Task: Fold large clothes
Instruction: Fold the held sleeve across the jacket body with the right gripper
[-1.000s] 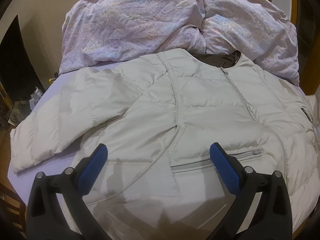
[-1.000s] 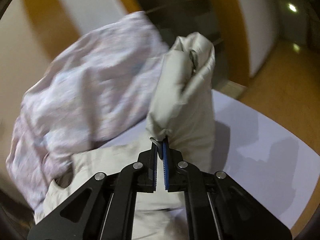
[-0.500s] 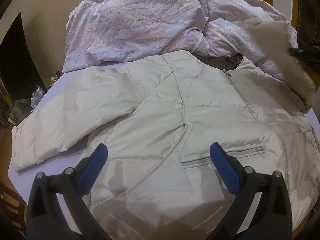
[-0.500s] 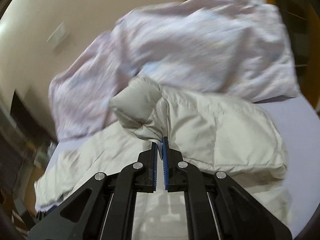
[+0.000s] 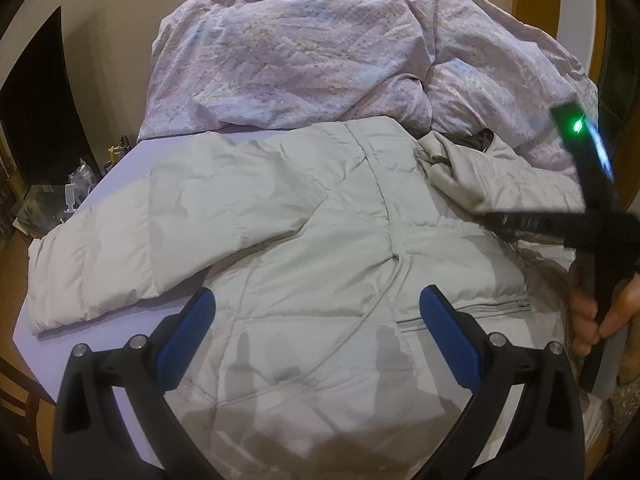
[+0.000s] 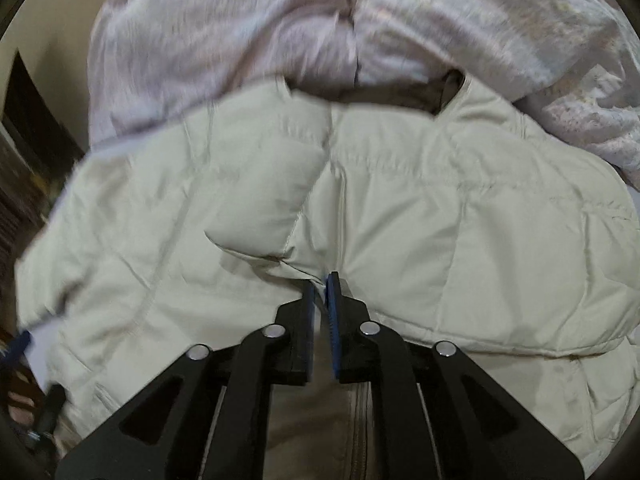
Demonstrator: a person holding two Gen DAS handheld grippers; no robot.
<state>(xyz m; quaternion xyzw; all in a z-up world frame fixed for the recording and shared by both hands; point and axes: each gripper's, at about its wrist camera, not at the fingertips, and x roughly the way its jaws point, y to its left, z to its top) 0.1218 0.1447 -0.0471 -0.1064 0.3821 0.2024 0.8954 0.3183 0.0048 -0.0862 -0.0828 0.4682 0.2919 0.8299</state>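
Swung inward since earlier, the right claw [image 6: 321, 280] clamps the jacket [image 5: 320, 240] sleeve [image 6: 260, 200], folded across the chest ahead. Left claw [image 5: 316, 312] apart above the hem. Lavender surface [image 5: 132, 152]; quilt [image 5: 320, 48] beyond. No writing legible.

Black left tool [image 5: 316, 320] and right tool [image 6: 321, 292], blue pads, silver screws.

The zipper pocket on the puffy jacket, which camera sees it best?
The left wrist view. There the zipper pocket lies in plain sight on the jacket, between the open left gripper fingers. In the right wrist view, no pocket is visible; the folded-over sleeve and the right gripper fill that view.
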